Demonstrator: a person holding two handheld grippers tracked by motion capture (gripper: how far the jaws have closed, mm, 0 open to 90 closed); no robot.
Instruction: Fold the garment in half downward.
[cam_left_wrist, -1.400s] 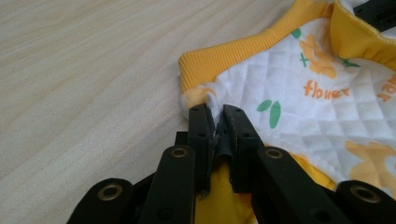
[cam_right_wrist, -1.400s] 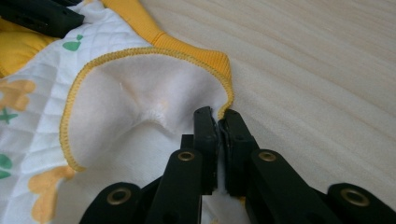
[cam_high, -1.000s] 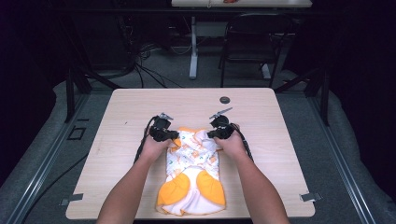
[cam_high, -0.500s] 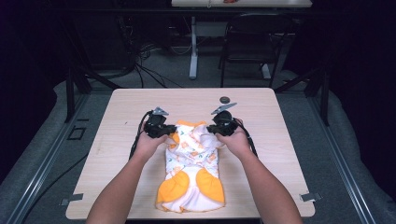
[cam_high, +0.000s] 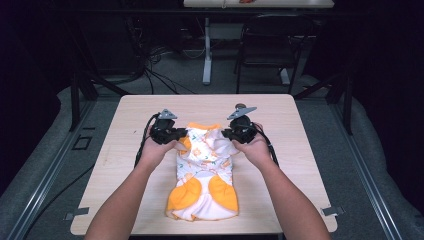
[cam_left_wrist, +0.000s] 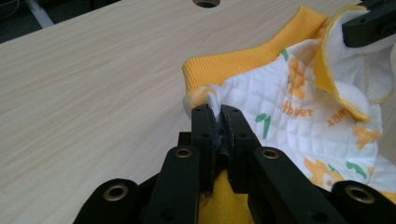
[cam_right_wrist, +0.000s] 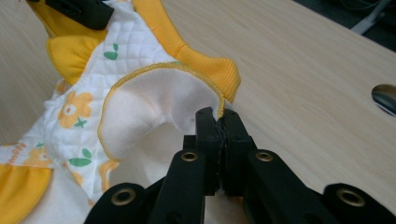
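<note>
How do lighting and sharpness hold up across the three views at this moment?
High view: table evenly lit, surroundings nearly black, overall soft. Left gripper view: quilted garment sharp at the left gripper, black jaw bases at the bottom slightly soft. Right gripper view: garment's white lining bright but not blown out at the right gripper, far table corner blurred.

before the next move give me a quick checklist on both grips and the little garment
1. Left gripper shut on the garment edge: ok.
2. Right gripper shut on the yellow-stitched edge: ok.
3. Both grips near the orange ribbed band, one each side: ok.
4. Lower end of the garment resting on the table: ok.
5. Cloth spread flat between the grippers: not ok, it bunches.
6. How deep the cloth sits in the jaws: cannot tell.
</note>
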